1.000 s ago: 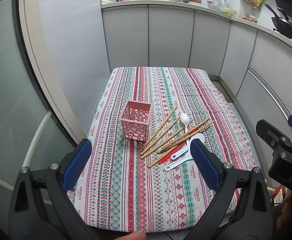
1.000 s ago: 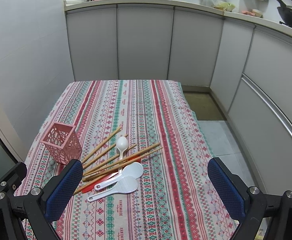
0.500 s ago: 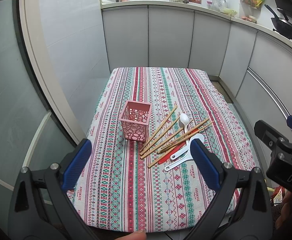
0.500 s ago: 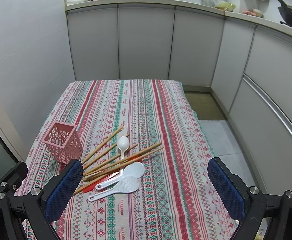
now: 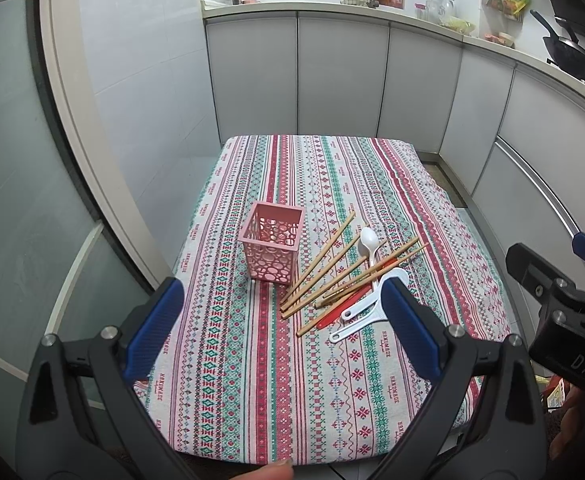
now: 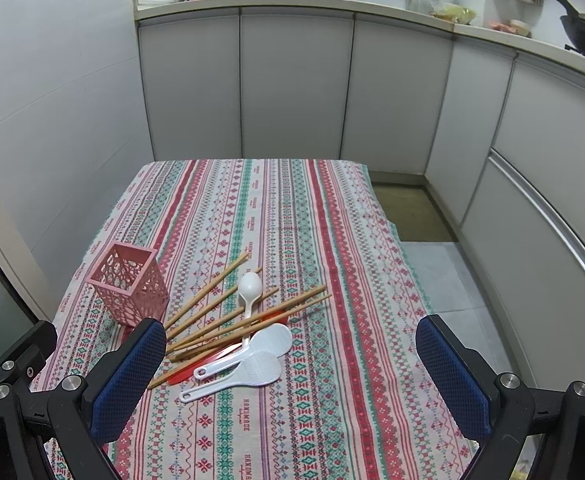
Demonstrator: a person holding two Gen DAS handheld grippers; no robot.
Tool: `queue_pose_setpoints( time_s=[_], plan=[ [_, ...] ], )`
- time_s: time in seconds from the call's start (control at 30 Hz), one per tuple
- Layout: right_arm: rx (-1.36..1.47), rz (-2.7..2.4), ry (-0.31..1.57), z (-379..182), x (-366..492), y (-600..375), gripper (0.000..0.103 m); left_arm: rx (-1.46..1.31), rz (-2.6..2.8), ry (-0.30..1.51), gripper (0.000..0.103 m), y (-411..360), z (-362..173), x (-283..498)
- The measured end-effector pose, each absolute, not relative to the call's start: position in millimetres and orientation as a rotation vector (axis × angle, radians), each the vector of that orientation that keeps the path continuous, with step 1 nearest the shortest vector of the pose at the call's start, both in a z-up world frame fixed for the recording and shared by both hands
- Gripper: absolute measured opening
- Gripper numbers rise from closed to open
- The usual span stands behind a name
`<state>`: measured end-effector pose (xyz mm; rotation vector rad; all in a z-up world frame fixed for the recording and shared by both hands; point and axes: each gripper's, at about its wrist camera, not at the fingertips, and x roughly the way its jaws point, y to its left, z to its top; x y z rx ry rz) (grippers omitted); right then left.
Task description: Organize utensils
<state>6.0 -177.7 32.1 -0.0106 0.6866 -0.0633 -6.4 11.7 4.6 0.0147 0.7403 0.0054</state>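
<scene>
- The left gripper (image 5: pixel 282 316) hangs above the near end of a striped tablecloth (image 5: pixel 252 380), jaws spread wide, holding nothing.
- The right gripper (image 6: pixel 292 368) hangs alongside, likewise spread and empty.
- Ahead of both, a pink holder (image 5: pixel 273 247) stands upright; just right of it, chopsticks (image 6: pixel 212 300), a white spoon (image 6: pixel 249 292) and two white paddles (image 6: pixel 248 364) lie piled together.

A pink perforated utensil holder (image 6: pixel 128 288) is stood upright and empty. Just right of it, wooden chopsticks (image 6: pixel 228 316) are fanned out flat, crossed by a white spoon (image 6: pixel 249 292), a red utensil (image 6: pixel 208 364) and two white rice paddles (image 6: pixel 248 368).
</scene>
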Motion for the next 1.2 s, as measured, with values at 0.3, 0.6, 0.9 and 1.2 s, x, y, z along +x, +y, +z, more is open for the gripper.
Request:
queue_pose_setpoints(
  time_s=[0.3,0.6,0.9,1.2],
  plan=[
    [-0.012,-0.06,0.689,31.7,5.6,-177.4,0.103,0.015,0.004,0.741,0.099,11.1,5.9,-6.2],
    [-0.014,-0.055,0.692,29.7,6.0,-176.6,0.103,0.016,0.005,0.74,0.099,11.2,6.1,-6.2],
    [-0.012,-0.058,0.699,27.0,8.2,-178.0,0.103,0.029,0.003,0.739,0.099,11.5,4.8,-5.5],
    [-0.011,-0.056,0.707,24.3,11.4,-181.2,0.103,0.023,-0.003,0.754,0.099,12.0,1.1,-4.0]
  ],
)
